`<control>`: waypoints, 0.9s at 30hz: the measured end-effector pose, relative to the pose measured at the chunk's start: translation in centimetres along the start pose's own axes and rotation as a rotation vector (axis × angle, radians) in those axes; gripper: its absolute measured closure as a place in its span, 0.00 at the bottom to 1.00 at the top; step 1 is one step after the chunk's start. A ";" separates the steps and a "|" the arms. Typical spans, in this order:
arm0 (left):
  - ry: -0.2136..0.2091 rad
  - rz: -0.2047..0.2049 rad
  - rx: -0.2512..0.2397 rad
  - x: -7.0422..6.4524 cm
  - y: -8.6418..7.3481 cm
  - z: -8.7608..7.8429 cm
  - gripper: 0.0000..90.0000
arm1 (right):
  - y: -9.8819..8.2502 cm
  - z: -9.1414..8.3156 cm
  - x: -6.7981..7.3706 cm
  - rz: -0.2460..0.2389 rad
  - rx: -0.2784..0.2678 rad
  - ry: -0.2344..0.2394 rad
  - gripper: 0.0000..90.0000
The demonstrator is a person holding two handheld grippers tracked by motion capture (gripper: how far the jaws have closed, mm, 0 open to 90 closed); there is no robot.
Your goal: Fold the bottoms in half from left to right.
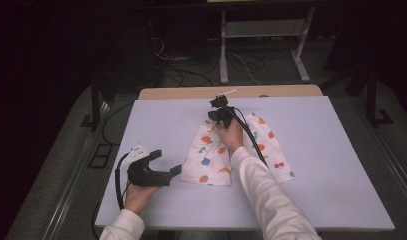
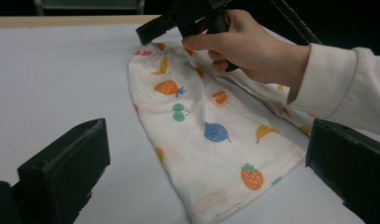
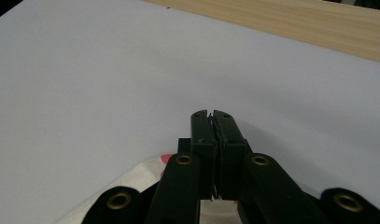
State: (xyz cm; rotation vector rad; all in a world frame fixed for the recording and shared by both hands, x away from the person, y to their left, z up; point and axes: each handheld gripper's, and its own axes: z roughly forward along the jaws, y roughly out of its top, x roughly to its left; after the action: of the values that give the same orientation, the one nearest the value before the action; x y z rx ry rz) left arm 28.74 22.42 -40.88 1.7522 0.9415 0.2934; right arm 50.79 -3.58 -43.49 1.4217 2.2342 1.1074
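Observation:
A white cloth with a coloured fruit print point(image 1: 211, 155), shaped like small shorts, lies flat in the middle of the white table point(image 1: 321, 165). My right gripper point(image 1: 217, 109) rests at the cloth's far edge with its jaws pressed together. In the right gripper view point(image 3: 212, 116) a thin sliver of fabric shows between the pads, and the cloth point(image 3: 145, 172) sits under the jaw arms. My left gripper point(image 1: 166, 162) stands open near the cloth's left front corner, not touching it. In the left gripper view point(image 2: 206, 140) its jaws frame the cloth point(image 2: 211, 121) and the right gripper point(image 2: 148, 33).
A strip of wooden tabletop point(image 1: 191, 92) runs along the far edge of the white surface. Beyond it are a white frame stand point(image 1: 223, 60) and loose cables on a dark floor. Bare white surface lies left and right of the cloth.

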 end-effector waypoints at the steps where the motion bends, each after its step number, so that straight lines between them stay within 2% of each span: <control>1: -0.002 -0.001 0.002 0.0 0.1 0.0 0.00 | -0.1 -0.1 0.0 0.007 -0.001 0.002 0.96; 5: 0.001 -0.011 0.014 0.1 0.5 0.2 0.00 | -0.2 -0.3 -0.1 0.010 -0.011 0.008 0.96; 9: 0.004 -0.021 0.042 0.4 1.2 0.5 0.00 | -0.1 -0.5 0.0 -0.017 -0.013 0.004 0.96; 17: 0.020 -0.037 0.099 1.2 2.5 0.9 0.00 | 0.0 -1.0 -0.1 -0.019 -0.023 0.009 0.96; 23: 0.036 -0.038 0.160 1.9 2.6 1.6 0.00 | 0.1 -1.2 -0.3 -0.004 -0.023 0.024 0.96; 27: 0.045 -0.053 0.186 2.4 2.3 2.0 0.00 | 0.1 -1.3 -0.3 -0.004 -0.025 0.023 0.96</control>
State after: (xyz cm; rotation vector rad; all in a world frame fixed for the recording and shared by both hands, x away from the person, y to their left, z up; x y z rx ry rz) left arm 32.61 22.45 -40.20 1.8928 1.0746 0.2179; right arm 50.24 -4.39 -42.64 1.4009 2.2297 1.1522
